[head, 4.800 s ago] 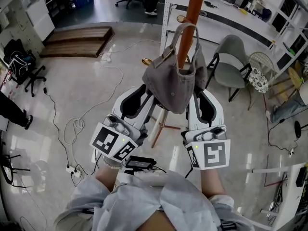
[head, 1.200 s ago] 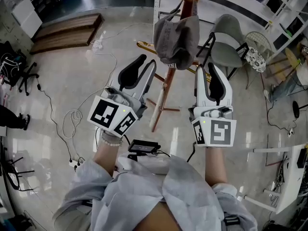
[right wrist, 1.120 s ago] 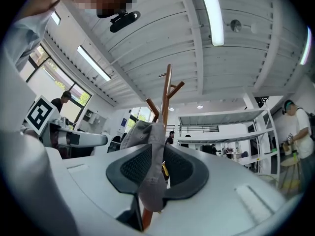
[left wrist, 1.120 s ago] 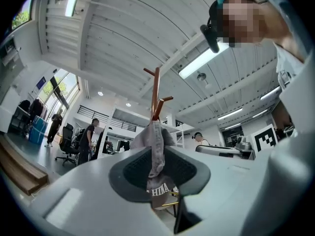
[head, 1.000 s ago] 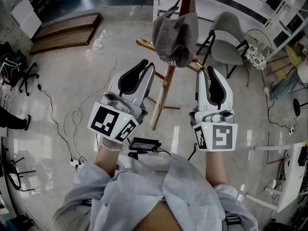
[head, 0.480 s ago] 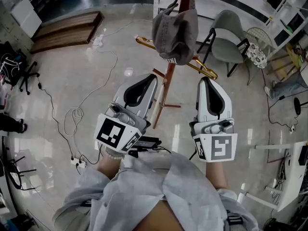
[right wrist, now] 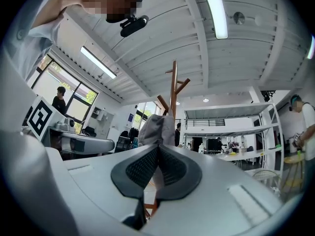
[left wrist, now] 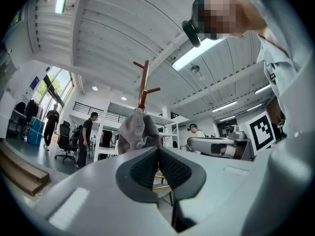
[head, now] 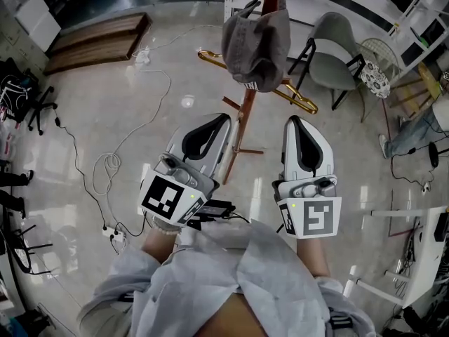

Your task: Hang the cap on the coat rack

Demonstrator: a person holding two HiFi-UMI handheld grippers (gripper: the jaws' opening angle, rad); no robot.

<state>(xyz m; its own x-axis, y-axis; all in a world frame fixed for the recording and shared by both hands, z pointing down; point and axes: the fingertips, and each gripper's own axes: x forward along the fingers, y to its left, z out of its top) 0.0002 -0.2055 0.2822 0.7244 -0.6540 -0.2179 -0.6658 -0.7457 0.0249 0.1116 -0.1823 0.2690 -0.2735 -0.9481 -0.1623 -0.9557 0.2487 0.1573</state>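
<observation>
A grey cap (head: pixel 257 39) hangs on a peg of the brown wooden coat rack (head: pixel 240 121), free of both grippers. The same cap (left wrist: pixel 137 131) shows beyond the jaws in the left gripper view, with the rack's pole (left wrist: pixel 142 85) rising above it. In the right gripper view the cap (right wrist: pixel 156 129) hangs beside the pole (right wrist: pixel 173 85). My left gripper (head: pixel 223 120) is shut and empty, below and left of the cap. My right gripper (head: pixel 291 123) is shut and empty too, below and right of it. Both jaw pairs touch at their tips.
A grey chair (head: pixel 335 55) stands right of the rack, a white shelf unit behind it. Cables (head: pixel 105 181) and a power strip lie on the shiny floor at left. Wooden boards (head: pixel 98 41) lie at far left. People stand in the background.
Both grippers have shut and drawn back down away from the cap. The cap stays hanging on the rack.
</observation>
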